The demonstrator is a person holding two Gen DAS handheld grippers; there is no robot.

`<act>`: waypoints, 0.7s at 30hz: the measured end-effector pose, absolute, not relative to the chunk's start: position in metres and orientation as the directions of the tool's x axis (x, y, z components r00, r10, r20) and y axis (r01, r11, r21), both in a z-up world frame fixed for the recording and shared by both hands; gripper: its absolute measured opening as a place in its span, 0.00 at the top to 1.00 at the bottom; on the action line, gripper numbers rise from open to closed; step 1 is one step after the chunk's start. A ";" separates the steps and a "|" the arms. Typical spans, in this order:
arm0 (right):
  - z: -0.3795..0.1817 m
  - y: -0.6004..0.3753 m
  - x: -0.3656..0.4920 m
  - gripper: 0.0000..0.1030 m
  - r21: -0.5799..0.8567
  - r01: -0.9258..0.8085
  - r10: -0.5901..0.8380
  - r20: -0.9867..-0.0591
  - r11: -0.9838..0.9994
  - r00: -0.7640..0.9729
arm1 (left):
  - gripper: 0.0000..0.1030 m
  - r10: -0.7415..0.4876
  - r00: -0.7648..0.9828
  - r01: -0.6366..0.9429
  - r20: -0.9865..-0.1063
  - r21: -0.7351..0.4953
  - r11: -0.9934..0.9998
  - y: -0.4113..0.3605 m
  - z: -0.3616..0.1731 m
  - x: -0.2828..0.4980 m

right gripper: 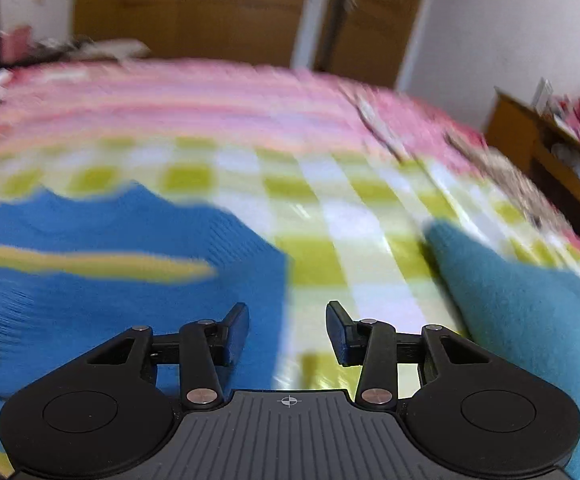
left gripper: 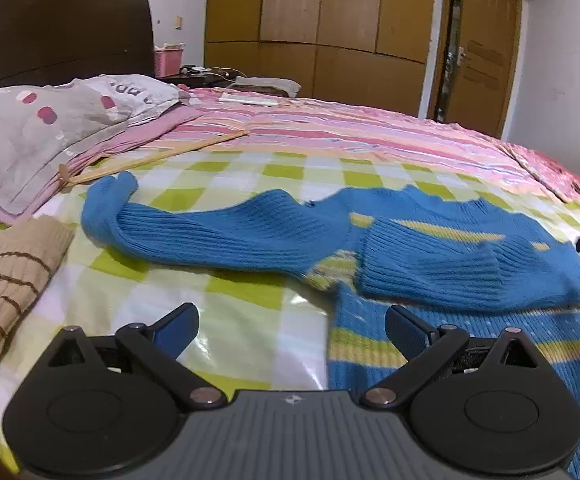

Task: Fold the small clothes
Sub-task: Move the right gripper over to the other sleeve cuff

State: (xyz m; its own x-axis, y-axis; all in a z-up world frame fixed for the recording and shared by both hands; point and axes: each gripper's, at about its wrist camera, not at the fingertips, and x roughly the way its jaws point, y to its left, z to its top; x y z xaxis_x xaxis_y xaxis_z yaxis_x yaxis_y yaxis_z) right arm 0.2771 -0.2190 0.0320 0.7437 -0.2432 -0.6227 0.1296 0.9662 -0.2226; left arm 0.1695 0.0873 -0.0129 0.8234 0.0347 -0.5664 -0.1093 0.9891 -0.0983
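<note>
The blue ribbed knit sweater with yellow stripes (left gripper: 429, 264) lies flat on the bed, on a shiny green and white checked cover (left gripper: 226, 292). One long sleeve stretches out to the left, and the other sleeve is folded over the chest.

The left claw (left gripper: 291, 328) is wide open and holds nothing. It hangs low over the bed, just at the left edge of the sweater's bottom part. Its right finger is over the striped knit and its left finger is over the bare checked cover.

The right claw (right gripper: 288, 330) is open too, not as wide, and it is empty. The sweater's edge (right gripper: 130, 264) sits under its left finger, and the checked cover (right gripper: 321, 248) shows between the fingers. This view is very blurry.

Only the left view shows the long sleeve, a tan knit piece with brown stripes (left gripper: 6, 276) at the far left, a grey pillow with pink spots (left gripper: 50, 128), a thin wooden stick (left gripper: 158, 156) and the brown wooden wardrobe (left gripper: 321, 24).

Only the right view shows a soft teal cloth (right gripper: 529, 312) lying beside the right claw, apart from the sweater. Both views show the pink striped sheet (left gripper: 329, 128) farther back.
</note>
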 end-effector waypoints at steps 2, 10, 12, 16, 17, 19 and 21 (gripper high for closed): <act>0.045 -0.194 0.266 0.61 -0.159 0.014 -0.110 -0.611 0.987 0.784 | 0.00 0.034 0.826 -0.123 -0.563 -0.121 0.985 0.095 -0.011 0.169; 0.030 -0.082 0.273 0.61 0.009 -0.388 0.291 -0.678 0.922 0.675 | 0.00 0.057 0.828 -0.180 -0.558 -0.168 0.969 0.120 -0.008 0.171; 0.019 -0.072 0.285 0.61 0.000 -0.387 0.280 -0.691 0.922 0.666 | 0.00 0.049 0.828 -0.172 -0.558 -0.170 0.970 0.121 -0.009 0.171; 0.001 -0.064 0.303 0.61 0.025 -0.367 0.272 -0.718 0.930 0.641 | 0.00 0.047 0.836 -0.156 -0.546 -0.154 0.976 0.119 -0.007 0.171; 0.000 -0.061 0.303 0.65 0.021 -0.374 0.276 -0.713 0.927 0.644 | 0.00 0.047 0.838 -0.154 -0.544 -0.153 0.976 0.119 -0.007 0.171; -0.001 -0.056 0.305 0.75 0.010 -0.384 0.275 -0.714 0.923 0.644 | 0.00 0.044 0.837 -0.155 -0.545 -0.160 0.975 0.120 -0.007 0.171; -0.002 -0.054 0.310 0.78 0.006 -0.381 0.271 -0.715 0.924 0.645 | 0.00 0.048 0.836 -0.164 -0.546 -0.166 0.972 0.123 -0.007 0.171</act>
State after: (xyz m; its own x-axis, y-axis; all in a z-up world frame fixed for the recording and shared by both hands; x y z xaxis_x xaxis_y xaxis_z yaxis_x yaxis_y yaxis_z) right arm 0.3103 -0.0540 -0.0022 0.6451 0.2707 -0.7146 -0.3815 0.9244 0.0058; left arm 0.1713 0.1227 -0.0066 0.8364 0.0481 -0.5461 -0.1641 0.9724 -0.1657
